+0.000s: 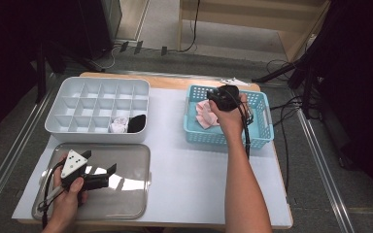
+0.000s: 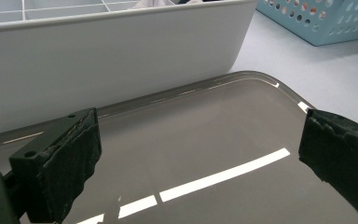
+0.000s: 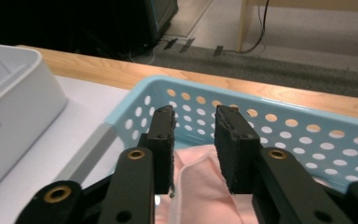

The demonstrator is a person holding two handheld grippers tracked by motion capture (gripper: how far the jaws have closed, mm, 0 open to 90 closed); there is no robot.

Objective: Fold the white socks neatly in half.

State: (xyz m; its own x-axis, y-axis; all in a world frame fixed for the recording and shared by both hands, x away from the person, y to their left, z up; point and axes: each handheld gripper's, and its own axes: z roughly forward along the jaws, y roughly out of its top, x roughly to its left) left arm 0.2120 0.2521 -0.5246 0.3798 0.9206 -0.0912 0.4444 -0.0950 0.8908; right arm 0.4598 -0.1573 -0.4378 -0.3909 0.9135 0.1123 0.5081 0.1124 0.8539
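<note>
A light blue perforated basket stands at the right of the white mat, with folded pink cloth lying in it. My right gripper hovers over the basket's left half, above the cloth. In the right gripper view its jaws stand a little apart with nothing between them, the pink cloth just below and the basket wall beyond. My left gripper rests low over a grey metal tray, open wide and empty.
A white divided organizer sits behind the tray, its wall close ahead of the left jaws. Its front row holds a white rolled item and a black one. Cables trail off the table's right side.
</note>
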